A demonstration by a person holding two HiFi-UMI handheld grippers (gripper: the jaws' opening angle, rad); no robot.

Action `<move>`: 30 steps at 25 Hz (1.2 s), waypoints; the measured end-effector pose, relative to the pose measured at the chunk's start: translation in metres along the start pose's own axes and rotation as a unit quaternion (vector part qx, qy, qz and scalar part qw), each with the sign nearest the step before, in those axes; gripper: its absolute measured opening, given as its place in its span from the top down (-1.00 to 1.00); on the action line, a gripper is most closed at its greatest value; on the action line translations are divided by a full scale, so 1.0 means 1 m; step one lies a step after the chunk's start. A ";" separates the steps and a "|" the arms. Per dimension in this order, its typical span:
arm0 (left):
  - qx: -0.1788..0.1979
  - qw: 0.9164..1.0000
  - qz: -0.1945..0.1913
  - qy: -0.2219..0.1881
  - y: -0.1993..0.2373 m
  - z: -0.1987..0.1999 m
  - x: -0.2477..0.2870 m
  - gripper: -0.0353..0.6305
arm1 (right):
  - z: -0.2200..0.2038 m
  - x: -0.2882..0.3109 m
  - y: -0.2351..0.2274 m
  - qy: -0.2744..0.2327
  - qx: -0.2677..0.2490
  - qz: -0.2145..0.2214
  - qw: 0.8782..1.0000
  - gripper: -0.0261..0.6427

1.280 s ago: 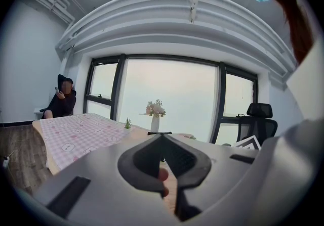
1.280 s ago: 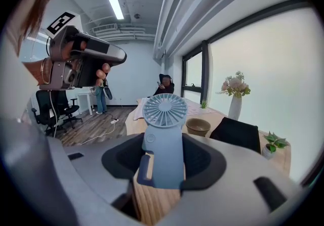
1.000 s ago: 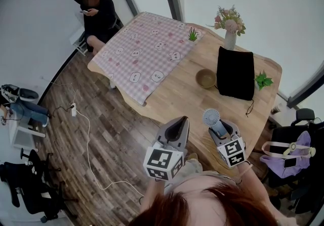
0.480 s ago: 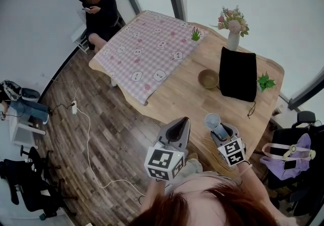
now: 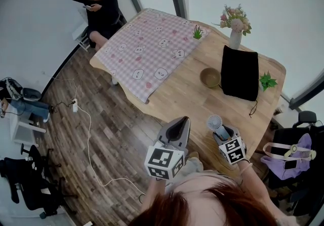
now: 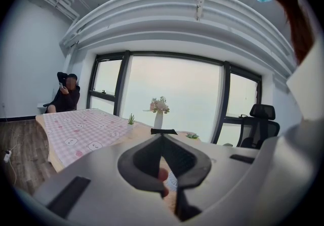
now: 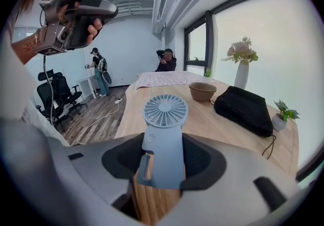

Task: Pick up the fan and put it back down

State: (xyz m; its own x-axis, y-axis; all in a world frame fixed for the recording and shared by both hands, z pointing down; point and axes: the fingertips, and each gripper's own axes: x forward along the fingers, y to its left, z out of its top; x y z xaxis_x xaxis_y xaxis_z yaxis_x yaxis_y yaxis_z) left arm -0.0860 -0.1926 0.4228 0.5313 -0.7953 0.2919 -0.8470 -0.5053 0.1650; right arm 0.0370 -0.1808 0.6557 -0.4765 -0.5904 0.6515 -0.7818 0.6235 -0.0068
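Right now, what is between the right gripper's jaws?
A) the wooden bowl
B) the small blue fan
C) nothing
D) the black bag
B: the right gripper view shows the fan upright in the right gripper, with the jaws pressed on its handle.

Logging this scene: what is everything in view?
Handheld plastic fan: 1, grey-blue, in right claw.
Wooden table: 1, tan, centre.
Checked tablecloth: 1, pink, table's far end.
Fabric bag: 1, black, table's right side.
Bowl: 1, brown, beside bag.
Vase of flowers: 1, white, behind bag.
Potted plants: 2, green, by tablecloth and bag.
Seated person: 1, black clothes, beyond table.
Left claw: 1, grey, shut.
Right claw: 1, grey, shut on fan.
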 end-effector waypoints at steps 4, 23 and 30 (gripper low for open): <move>-0.001 1.000 0.000 0.002 0.002 0.000 0.001 0.85 | -0.009 0.006 0.000 0.014 0.008 0.002 1.000 0.28; -0.007 1.000 0.005 0.005 0.012 -0.003 0.000 0.85 | -0.029 0.024 0.002 0.051 0.004 0.012 0.999 0.28; -0.007 1.000 0.007 0.006 0.015 -0.003 -0.002 0.85 | -0.031 0.029 0.004 0.057 0.006 0.014 0.998 0.28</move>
State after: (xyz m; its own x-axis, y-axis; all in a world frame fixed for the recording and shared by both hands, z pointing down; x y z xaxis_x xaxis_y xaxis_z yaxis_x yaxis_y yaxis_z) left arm -0.1000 -0.1974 0.4274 0.5193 -0.7982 0.3053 -0.8545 -0.4895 0.1739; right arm 0.0324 -0.1791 0.6977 -0.4509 -0.5101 0.7324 -0.7737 0.6325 -0.0358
